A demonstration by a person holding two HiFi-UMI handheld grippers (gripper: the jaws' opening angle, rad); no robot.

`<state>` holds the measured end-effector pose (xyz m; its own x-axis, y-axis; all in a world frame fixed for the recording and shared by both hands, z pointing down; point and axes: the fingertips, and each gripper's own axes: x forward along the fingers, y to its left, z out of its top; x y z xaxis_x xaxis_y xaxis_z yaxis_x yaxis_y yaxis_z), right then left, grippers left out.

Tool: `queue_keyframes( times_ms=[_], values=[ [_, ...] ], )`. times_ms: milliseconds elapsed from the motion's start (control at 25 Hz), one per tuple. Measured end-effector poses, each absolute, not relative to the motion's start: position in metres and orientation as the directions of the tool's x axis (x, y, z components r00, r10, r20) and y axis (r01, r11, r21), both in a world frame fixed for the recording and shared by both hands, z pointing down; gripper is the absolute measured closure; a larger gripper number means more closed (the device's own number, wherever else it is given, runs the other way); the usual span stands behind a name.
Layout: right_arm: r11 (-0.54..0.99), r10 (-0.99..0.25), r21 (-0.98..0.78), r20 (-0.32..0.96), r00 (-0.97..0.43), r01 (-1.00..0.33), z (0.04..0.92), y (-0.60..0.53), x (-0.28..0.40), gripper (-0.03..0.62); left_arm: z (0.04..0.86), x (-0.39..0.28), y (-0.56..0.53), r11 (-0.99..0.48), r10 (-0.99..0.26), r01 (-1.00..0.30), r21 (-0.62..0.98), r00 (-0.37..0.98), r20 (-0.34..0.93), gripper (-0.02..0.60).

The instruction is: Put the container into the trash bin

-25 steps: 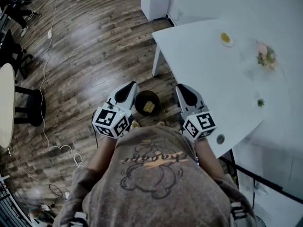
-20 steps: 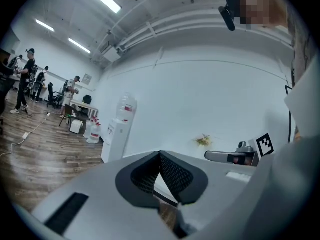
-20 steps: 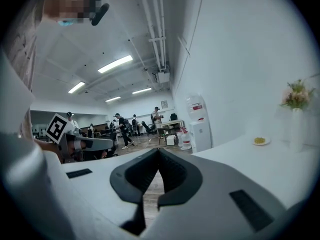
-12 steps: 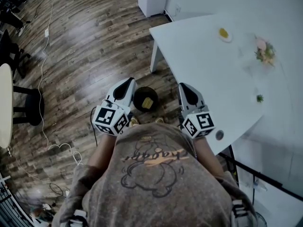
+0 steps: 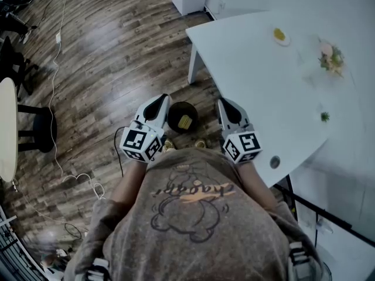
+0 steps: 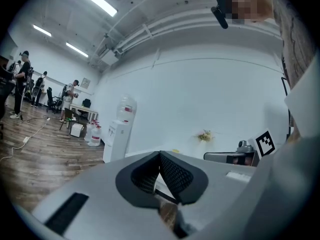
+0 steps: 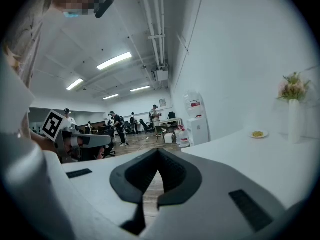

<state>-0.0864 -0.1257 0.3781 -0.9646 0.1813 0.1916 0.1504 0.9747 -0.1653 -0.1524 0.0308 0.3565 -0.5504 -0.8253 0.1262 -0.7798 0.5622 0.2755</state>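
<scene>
A black round trash bin [image 5: 182, 117] stands on the wooden floor just in front of the person, with a yellowish container [image 5: 185, 122] lying inside it. My left gripper [image 5: 162, 99] is held close to the body at the bin's left side, jaws shut and empty. At the bin's right side, beside the white table's edge, is my right gripper [image 5: 223, 102], also shut with nothing in it. In the left gripper view the pads [image 6: 175, 171] meet at the tip of the left gripper [image 6: 160, 154]. The right gripper [image 7: 158, 150] looks the same in its own view.
The white table [image 5: 263, 92] at the right carries a small plate [image 5: 280, 36] and a flower vase [image 5: 331, 56]. A round beige table [image 5: 6, 127], a black stool [image 5: 38, 130] and a floor cable [image 5: 55, 69] lie left. A water dispenser [image 6: 116, 134] stands ahead.
Both grippers have sunk a little beside the bin and stay close to the body. The bin and its contents have not moved.
</scene>
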Motion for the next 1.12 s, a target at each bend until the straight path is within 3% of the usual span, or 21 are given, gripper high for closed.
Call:
queue_keyframes(
  times_ms=[1120],
  values=[
    [0.969, 0.198, -0.193, 0.232, -0.952, 0.155, 0.4, -0.136, -0.101, 0.594, 0.377, -0.161, 0.041, 0.627, -0.777, -0.724, 0.289, -0.609, 0.161, 0.578]
  ],
)
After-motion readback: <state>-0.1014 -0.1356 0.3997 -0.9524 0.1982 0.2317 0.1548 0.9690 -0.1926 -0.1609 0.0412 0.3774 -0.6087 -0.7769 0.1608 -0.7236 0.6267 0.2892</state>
